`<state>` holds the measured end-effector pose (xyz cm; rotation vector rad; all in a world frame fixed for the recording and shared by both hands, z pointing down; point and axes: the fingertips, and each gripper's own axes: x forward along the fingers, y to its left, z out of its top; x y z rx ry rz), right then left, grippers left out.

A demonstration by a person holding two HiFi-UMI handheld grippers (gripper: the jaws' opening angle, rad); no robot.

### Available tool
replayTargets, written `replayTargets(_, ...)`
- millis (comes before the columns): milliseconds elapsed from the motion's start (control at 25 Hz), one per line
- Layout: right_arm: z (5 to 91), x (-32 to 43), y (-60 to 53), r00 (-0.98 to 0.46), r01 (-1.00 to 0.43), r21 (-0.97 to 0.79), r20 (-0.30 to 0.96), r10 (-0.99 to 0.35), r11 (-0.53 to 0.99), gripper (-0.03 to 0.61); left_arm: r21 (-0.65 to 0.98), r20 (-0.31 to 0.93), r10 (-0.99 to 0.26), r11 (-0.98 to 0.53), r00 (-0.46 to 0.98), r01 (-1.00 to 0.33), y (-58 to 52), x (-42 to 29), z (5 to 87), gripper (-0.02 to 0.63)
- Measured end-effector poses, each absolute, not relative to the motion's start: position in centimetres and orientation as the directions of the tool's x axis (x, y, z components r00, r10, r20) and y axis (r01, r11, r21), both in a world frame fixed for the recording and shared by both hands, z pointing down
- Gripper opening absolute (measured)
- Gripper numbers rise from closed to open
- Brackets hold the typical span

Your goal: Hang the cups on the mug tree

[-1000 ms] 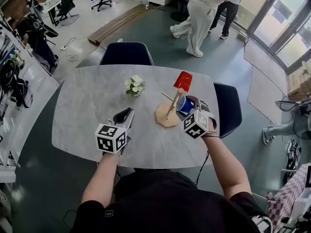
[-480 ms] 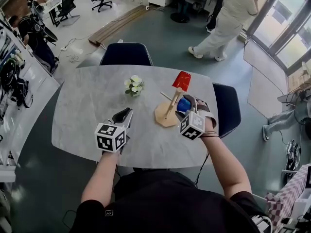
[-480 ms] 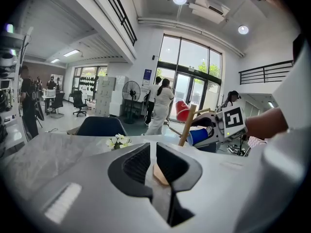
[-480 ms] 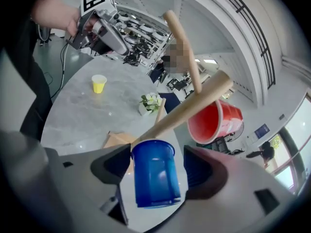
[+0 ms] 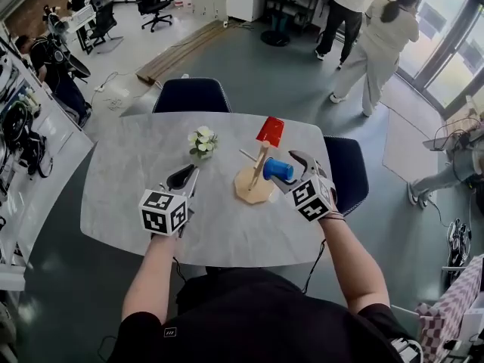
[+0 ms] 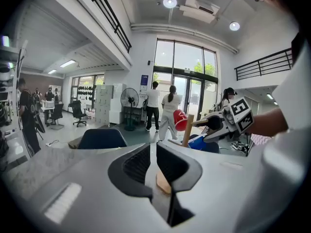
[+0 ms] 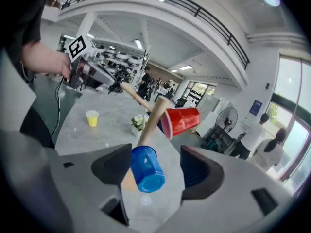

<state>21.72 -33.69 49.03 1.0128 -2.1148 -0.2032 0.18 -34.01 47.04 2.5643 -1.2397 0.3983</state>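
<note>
Where the blue plastic cup [image 5: 277, 169] [image 7: 147, 171] sits: mouth-first over a lower peg of the wooden mug tree [image 5: 253, 186] [image 7: 150, 123], lying on its side with its base turned toward the right hand-held gripper [image 5: 293, 171] [image 7: 155, 154]
Red plastic cup [image 5: 270, 131] [image 7: 182, 121]: slipped mouth-first over an upper peg of the same tree, above the blue one and apart from it
Mug tree: round flat base on the grey stone-patterned table [image 5: 128, 165], right of the middle; one bare peg sticks out on the side away from the blue cup
Right hand-held gripper: jaws spread wide with the blue cup between them; the cup lies close by one pad and well clear of the other, so it is not squeezed; whether the near pad touches it cannot be told
Left hand-held gripper [image 5: 184, 176] [image 6: 151, 152]: jaws drawn together to a thin slit with nothing in them; held over the near left part of the table, pointing toward the far side, well apart from the mug tree
Small yellow cup [image 7: 91, 118]: upright on the table, seen only in the right gripper view, below the left hand-held gripper there
Small pot of white flowers [image 5: 201, 140]: on the table, near the mug tree on its left
Dark blue chairs [image 5: 191, 95]: one at the table's far edge, another at its right edge
People [image 5: 378, 44]: two stand on the floor beyond the table, near the glass doors
</note>
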Motion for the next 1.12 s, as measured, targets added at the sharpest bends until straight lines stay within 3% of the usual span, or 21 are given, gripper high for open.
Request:
replayTargets(280, 46.0, 23.8, -32.2, -0.476, -0.726, 0.27, 0.467, -0.745, 0.633, 0.305, 0.082, 0.318, -0.732, -0.612, 0.602, -0.787, -33.7, 2.2, 44.3, 0.049)
replayTargets(720, 42.8, 27.2, -27.9, -0.576, -0.812, -0.034, 0.203, -0.792, 0.583, 0.057, 0.075, 0.259, -0.743, -0.622, 0.618, -0.779, -30.7, 5.6, 42.3, 0.049)
replayTargets(1120, 43.3, 25.9, -25.8, -0.613, -0.786, -0.03, 0.178, -0.77, 0.618, 0.02, 0.035, 0.222, -0.779, -0.595, 0.587, -0.803, -28.2, 5.8, 41.1, 0.051)
